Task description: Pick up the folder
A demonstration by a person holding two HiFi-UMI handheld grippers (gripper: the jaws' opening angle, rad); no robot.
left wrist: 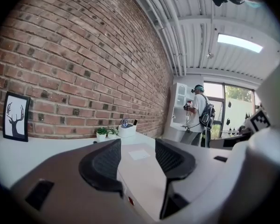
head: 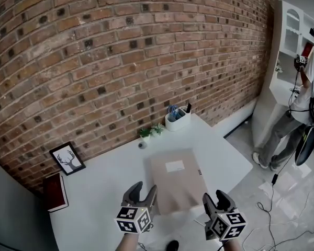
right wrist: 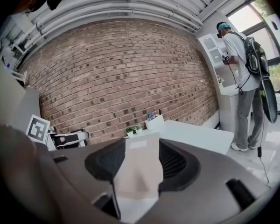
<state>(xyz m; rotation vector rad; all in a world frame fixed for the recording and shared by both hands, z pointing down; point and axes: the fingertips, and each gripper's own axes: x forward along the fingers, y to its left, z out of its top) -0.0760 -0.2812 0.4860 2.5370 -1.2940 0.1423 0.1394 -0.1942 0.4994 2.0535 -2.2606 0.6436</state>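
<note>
Your left hand-held gripper (head: 142, 191): you are holding it low, at the bottom left of the head view, pointing away from you and tipping slightly downward. Its jaws are standing well apart. In the left gripper view its dark ribbed pads (left wrist: 105, 164) are facing each other across a wide gap, pressing on nothing. Its marker cube (head: 133, 219) is riding behind the jaws, on your side.

Your right hand-held gripper (head: 215, 198): you are carrying it beside the left one, apart from it, at much the same height and pointing the same way. Its jaws are gaping too, with the right pads (right wrist: 175, 162) gripping nothing. The right marker cube (head: 227, 225) is sitting nearest you.
</note>
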